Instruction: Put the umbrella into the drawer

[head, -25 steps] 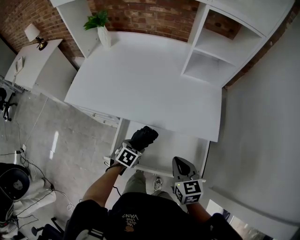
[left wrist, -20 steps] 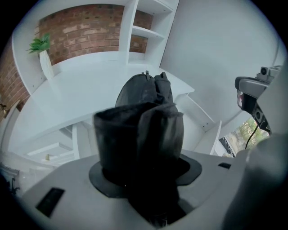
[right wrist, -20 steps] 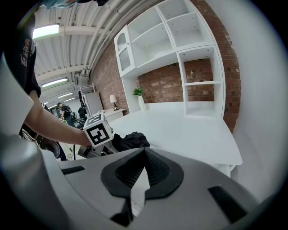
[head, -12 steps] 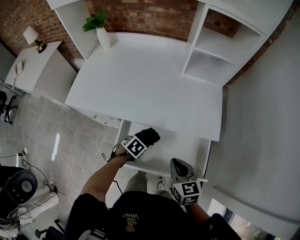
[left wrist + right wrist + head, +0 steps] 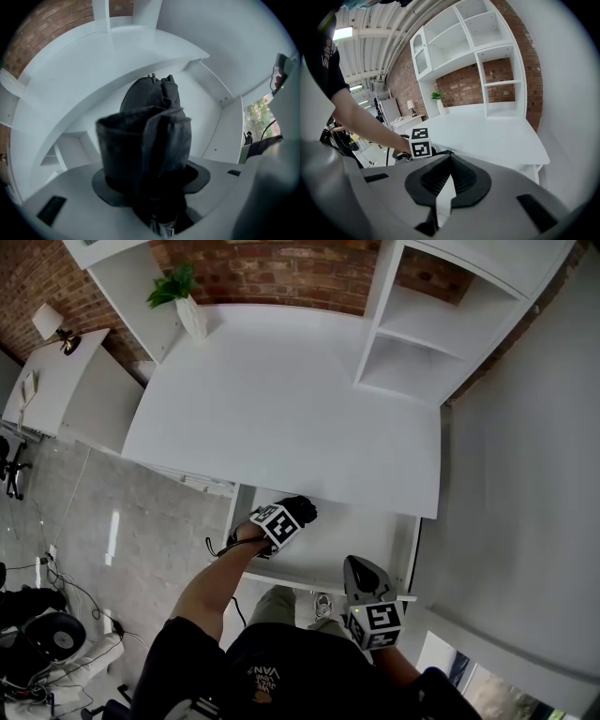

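Closest to the person, the right gripper hangs empty with jaw tips together, while just beyond it the left gripper grips the folded black umbrella, pointing it down into the open drawer under the white desk.

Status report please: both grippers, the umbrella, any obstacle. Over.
Left gripper shut on folded umbrella, over open drawer. Right gripper shut, empty, near drawer front. Nothing seen in the way.
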{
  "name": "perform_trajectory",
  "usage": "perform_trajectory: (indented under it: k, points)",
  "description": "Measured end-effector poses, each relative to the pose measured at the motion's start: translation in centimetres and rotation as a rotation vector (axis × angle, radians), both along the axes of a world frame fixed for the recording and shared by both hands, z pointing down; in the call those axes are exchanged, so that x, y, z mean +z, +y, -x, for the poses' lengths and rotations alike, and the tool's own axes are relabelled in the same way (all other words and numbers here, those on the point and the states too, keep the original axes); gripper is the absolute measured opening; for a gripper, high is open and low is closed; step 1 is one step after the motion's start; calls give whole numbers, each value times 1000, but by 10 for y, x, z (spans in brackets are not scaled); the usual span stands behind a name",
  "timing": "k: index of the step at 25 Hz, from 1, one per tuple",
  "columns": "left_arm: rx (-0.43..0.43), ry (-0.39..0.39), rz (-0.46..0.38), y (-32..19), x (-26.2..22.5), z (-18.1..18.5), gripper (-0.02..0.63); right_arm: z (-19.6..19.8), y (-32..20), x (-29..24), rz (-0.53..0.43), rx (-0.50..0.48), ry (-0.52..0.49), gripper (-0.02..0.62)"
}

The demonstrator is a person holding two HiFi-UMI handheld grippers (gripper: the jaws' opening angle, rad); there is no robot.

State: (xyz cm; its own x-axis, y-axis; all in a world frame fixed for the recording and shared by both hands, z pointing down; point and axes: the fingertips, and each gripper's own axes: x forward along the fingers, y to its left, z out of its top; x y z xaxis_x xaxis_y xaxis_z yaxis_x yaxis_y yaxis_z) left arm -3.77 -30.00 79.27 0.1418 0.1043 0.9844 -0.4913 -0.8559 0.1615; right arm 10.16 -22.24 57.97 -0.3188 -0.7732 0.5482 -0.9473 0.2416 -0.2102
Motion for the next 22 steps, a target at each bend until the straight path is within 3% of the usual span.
perform_trajectory:
  k: [8,22]
  points:
    - [45,-25,-16,-6,19,-3,238,-14,2,8,27,31,14,2]
    - [-118,-31,-23,-20,40,9,245,-20,4,10,41,47,24,1]
